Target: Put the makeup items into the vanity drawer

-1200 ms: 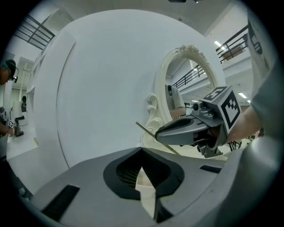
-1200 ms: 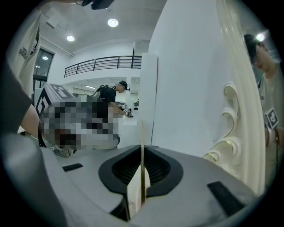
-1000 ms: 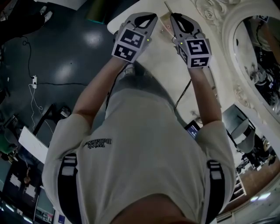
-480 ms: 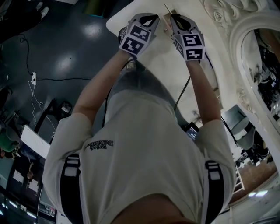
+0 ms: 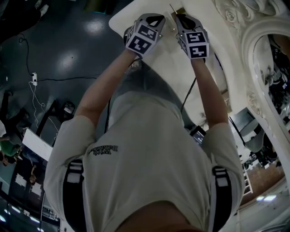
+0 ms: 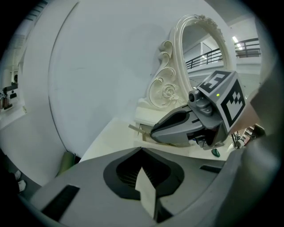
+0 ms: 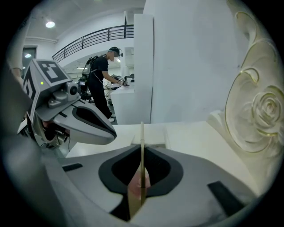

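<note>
While the person is leaning over the white table (image 5: 170, 59), both grippers are sitting lower and closer to its top than a second ago, and they are looking smaller in the head view. The right gripper (image 5: 180, 19) is pinching a thin beige stick (image 5: 172, 7) between nearly closed jaws. The stick is pointing ahead over the table, past the jaw tips. The left gripper (image 5: 156, 18) is riding just beside it, its pale pads (image 6: 146, 190) pressing together with nothing between them. A carved mirror frame (image 5: 253, 41) is rising to the right, near the right gripper. A small green thing (image 6: 215, 152) is lying on the table near that gripper. Across the room another person (image 7: 101, 75) is standing at a counter. The wearer's shoulders and arms are blocking much of the table in the head view.
</note>
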`<state>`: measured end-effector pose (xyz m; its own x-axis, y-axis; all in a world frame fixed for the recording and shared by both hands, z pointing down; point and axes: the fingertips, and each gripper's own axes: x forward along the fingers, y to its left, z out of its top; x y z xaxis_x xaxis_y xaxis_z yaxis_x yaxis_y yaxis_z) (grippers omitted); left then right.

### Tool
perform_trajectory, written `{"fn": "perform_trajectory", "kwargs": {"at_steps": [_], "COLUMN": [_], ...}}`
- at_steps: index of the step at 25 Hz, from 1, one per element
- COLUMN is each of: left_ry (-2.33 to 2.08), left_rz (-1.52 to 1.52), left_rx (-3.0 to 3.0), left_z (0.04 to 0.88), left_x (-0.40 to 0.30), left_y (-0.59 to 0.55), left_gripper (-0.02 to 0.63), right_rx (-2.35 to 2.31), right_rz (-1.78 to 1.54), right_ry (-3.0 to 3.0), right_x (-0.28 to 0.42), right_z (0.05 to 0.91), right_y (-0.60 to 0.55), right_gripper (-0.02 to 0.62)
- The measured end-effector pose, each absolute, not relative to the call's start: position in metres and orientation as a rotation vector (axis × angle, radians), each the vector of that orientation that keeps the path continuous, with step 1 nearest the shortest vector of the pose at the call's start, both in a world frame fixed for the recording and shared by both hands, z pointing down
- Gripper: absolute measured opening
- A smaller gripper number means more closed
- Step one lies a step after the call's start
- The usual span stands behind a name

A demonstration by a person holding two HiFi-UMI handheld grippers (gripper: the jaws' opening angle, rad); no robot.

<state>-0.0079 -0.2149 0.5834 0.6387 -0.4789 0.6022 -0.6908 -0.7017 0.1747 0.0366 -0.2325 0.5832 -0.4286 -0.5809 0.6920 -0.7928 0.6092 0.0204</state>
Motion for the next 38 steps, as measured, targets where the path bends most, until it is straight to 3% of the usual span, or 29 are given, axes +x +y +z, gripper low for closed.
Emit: {"fn": "perform_trajectory", "kwargs": {"at_steps": [24, 38], "left_ry": [-0.920, -0.977], "left_rz": [0.739, 0.683], "left_rx": [2.464, 2.513], "left_z": [0.583, 0.532], "left_x": [-0.009, -0.014], "left_y": [-0.203, -0.211], "left_gripper": [0.014, 0.014], "right_rx": [1.087, 1.186], "right_rz": [0.440, 0.378], "right_ry": [-2.129, -2.212], "right_x": [0.045, 0.047], "right_z": [0.588, 0.526], "right_y": [-0.223, -0.226], "right_gripper": [0.046, 0.044]}}
